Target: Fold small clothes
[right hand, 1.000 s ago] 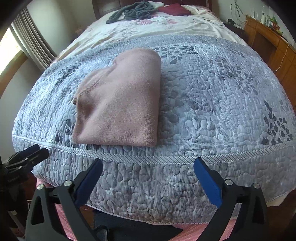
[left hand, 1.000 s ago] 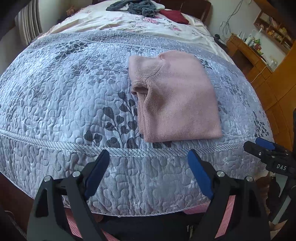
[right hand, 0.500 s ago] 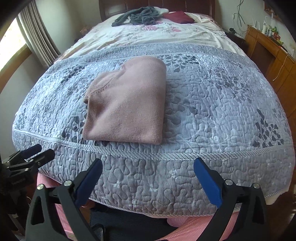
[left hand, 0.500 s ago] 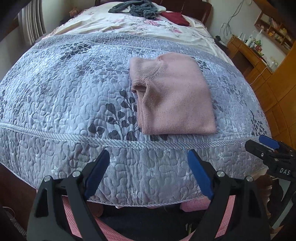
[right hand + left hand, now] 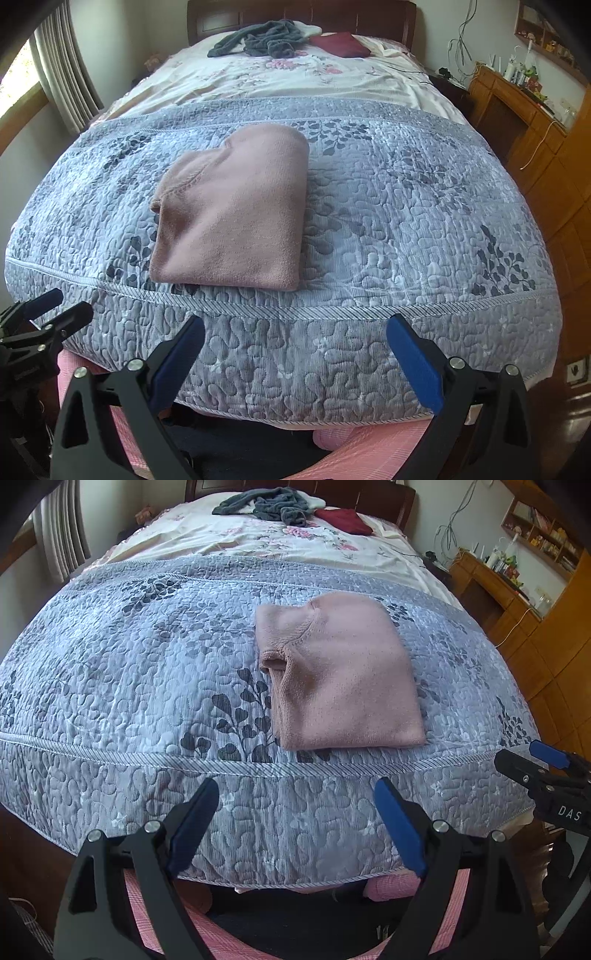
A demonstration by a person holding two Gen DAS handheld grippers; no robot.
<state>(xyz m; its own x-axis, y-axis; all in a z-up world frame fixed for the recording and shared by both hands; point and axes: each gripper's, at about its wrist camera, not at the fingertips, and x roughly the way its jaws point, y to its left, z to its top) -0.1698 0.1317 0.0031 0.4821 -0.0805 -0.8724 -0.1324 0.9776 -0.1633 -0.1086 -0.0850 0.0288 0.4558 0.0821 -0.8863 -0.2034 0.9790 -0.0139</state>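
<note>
A pink knitted garment (image 5: pixel 340 675) (image 5: pixel 236 218) lies folded into a neat rectangle on the grey-blue quilt (image 5: pixel 129 672) (image 5: pixel 406 221), near the foot edge of the bed. My left gripper (image 5: pixel 295 819) hangs open below and in front of that edge, nothing between its blue pads. My right gripper (image 5: pixel 295 350) is open too, empty, held off the foot of the bed to the right of the garment. Each gripper shows at the side of the other's view: the right one (image 5: pixel 546 771), the left one (image 5: pixel 48 314).
A dark grey heap of clothes (image 5: pixel 266 506) and a dark red item (image 5: pixel 343 518) lie far back by the headboard on a floral sheet (image 5: pixel 295 77). A wooden desk and cabinets (image 5: pixel 517 602) stand to the right. A curtain (image 5: pixel 62 85) hangs at left. Pink-checked fabric (image 5: pixel 155 926) shows below the grippers.
Both grippers have drawn back from the bed and away from the folded garment, which now looks smaller and farther. The garment itself has not moved.
</note>
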